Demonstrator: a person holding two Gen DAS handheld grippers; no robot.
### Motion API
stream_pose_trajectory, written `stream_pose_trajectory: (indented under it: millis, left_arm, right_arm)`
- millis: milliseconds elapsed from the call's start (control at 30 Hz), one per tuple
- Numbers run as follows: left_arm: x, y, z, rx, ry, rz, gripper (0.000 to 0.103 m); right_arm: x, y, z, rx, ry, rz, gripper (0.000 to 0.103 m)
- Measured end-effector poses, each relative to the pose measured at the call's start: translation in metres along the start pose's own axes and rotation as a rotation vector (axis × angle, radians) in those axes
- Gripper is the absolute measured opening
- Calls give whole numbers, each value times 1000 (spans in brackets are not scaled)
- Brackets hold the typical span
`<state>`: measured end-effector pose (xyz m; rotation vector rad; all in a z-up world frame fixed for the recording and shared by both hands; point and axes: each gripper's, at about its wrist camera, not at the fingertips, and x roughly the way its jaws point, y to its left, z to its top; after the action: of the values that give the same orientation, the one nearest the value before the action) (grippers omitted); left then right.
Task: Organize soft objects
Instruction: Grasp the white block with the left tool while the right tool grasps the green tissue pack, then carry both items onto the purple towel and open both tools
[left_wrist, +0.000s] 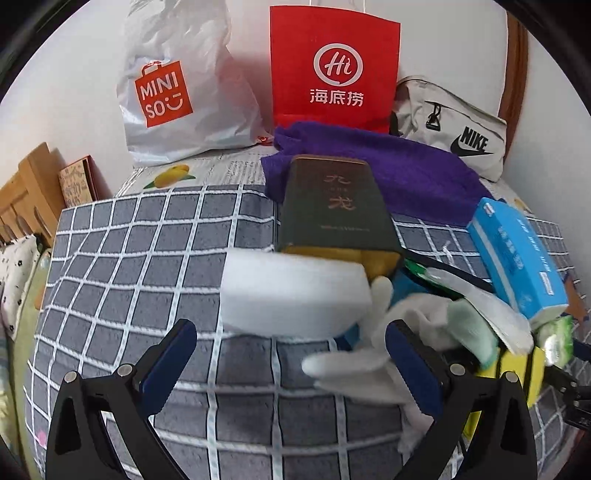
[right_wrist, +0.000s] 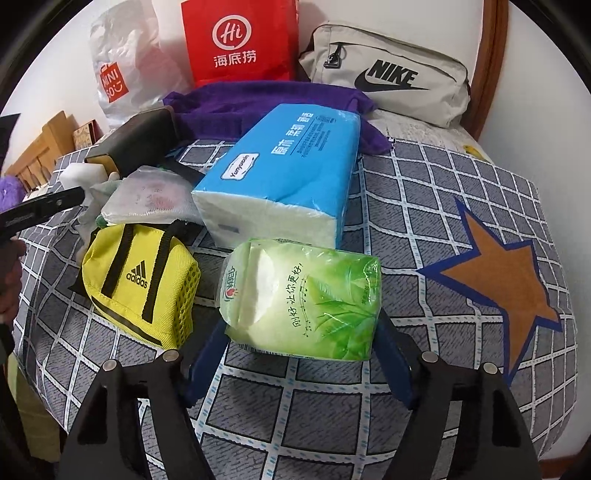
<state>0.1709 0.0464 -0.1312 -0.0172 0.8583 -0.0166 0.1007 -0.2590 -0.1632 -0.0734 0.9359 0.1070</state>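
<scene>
My left gripper (left_wrist: 291, 350) is open and empty, low over the grey checked quilt (left_wrist: 147, 258). A white sponge block (left_wrist: 291, 291) lies just ahead of it and white gloves (left_wrist: 354, 354) lie by its right finger. My right gripper (right_wrist: 303, 350) has its jaws around a green tissue pack (right_wrist: 303, 299) and presses on its sides. A blue tissue pack (right_wrist: 284, 173) lies behind it and a yellow Adidas pouch (right_wrist: 140, 284) lies to its left. A purple towel (left_wrist: 388, 166) lies at the back.
A dark green box (left_wrist: 332, 203) rests on the towel's edge. A Miniso bag (left_wrist: 173, 85), a red paper bag (left_wrist: 332, 66) and a grey Nike pouch (right_wrist: 388, 74) stand against the wall. The quilt has an orange star patch (right_wrist: 506, 277) on the right.
</scene>
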Motion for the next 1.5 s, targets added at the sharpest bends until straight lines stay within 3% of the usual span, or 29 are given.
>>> stream_pose_trajectory:
  millis: [200, 267, 367, 700, 1067, 1500]
  left_arm:
    - [12, -1, 7, 4, 9, 8, 102]
    - [15, -2, 8, 12, 10, 13, 98]
    - [19, -1, 10, 2, 26, 7, 84]
    - [16, 4, 5, -13, 18, -19, 81]
    - [-24, 15, 5, -39, -16, -22, 81]
    - [-60, 15, 45, -12, -67, -9, 81]
  right_arm:
    - [-4, -4, 3, 22, 11, 31, 75]
    - [-6, -4, 4, 16, 14, 32, 75]
    - [-11, -6, 4, 11, 8, 27, 75]
    - [-27, -11, 4, 26, -7, 18, 75]
    - [-58, -10, 9, 11, -71, 23, 75]
    - [-72, -16, 70, 0, -138, 51, 75]
